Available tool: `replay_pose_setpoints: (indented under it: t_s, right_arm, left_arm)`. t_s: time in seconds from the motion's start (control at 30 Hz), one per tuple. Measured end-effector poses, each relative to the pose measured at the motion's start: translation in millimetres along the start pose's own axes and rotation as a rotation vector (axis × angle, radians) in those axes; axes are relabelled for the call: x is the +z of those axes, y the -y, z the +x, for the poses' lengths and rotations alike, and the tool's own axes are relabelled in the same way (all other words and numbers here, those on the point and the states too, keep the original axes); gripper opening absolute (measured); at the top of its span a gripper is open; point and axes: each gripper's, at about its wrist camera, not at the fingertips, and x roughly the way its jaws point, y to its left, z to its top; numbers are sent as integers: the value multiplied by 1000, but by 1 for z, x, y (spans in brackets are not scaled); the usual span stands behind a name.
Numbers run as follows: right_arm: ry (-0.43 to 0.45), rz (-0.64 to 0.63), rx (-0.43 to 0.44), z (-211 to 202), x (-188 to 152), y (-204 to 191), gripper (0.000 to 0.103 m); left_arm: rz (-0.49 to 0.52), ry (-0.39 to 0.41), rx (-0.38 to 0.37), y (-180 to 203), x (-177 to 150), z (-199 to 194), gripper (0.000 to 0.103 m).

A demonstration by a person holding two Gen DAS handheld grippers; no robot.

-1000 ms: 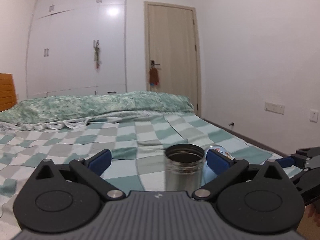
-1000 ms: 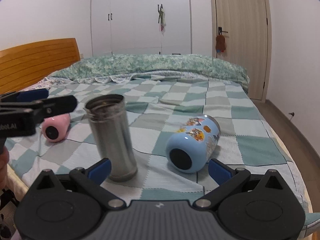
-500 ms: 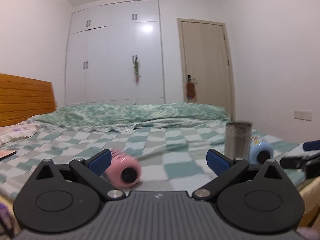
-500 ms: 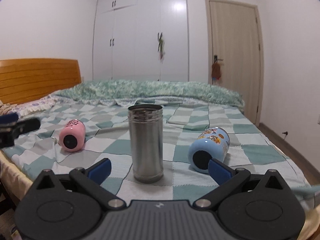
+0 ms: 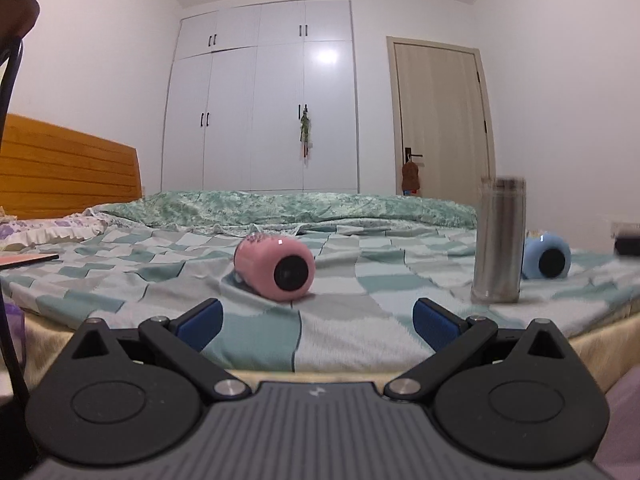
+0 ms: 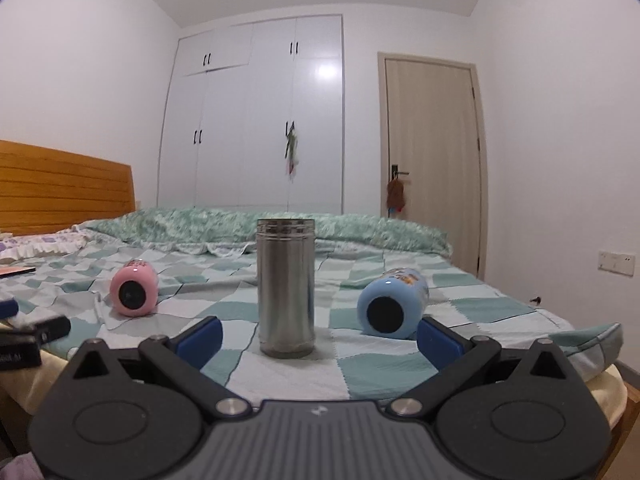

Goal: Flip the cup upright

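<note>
A steel cup [image 6: 285, 287] stands upright on the checked bedspread [image 6: 472, 308], in front of my open, empty right gripper [image 6: 318, 333]. It also shows at the right of the left wrist view [image 5: 499, 240]. A pink cup [image 5: 275, 267] lies on its side, base towards me, just ahead of my open, empty left gripper [image 5: 317, 320]; it also shows in the right wrist view [image 6: 133, 293]. A blue cartoon cup [image 6: 392, 307] lies on its side to the right of the steel cup, and shows in the left wrist view [image 5: 545, 256].
The bed's front edge [image 5: 360, 372] is just under both grippers. A wooden headboard [image 5: 60, 172] is at the left, a rolled green quilt [image 5: 304, 208] at the back, then wardrobe [image 5: 264, 100] and door [image 5: 440, 116]. The left gripper's tip [image 6: 36, 328] shows at left of the right wrist view.
Both grippers have drawn back and dropped to bed level. The left gripper has swung left, from facing the steel cup to facing the pink cup. The cups have not moved.
</note>
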Motion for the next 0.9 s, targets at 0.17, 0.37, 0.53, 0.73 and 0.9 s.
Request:
replay_pose_setpoints:
  t_s: [0.17, 0.37, 0.53, 0.73, 0.9]
  right_arm:
    - [24, 33, -4, -6, -2, 9, 103]
    - [33, 49, -1, -9, -4, 12, 103]
    - [39, 51, 3, -11, -5, 11, 103]
    - [42, 45, 1, -13, -5, 9, 103]
    - [42, 45, 2, -14, -5, 8, 103]
  left_arm:
    - [-3, -38, 20, 3, -15, 6, 103]
    - [-15, -33, 21, 0, -16, 5, 103]
    - [-13, -28, 23, 1, -17, 5, 103]
    - [-16, -27, 23, 1, -18, 5, 103]
    - [-15, -25, 25, 1, -17, 4, 103]
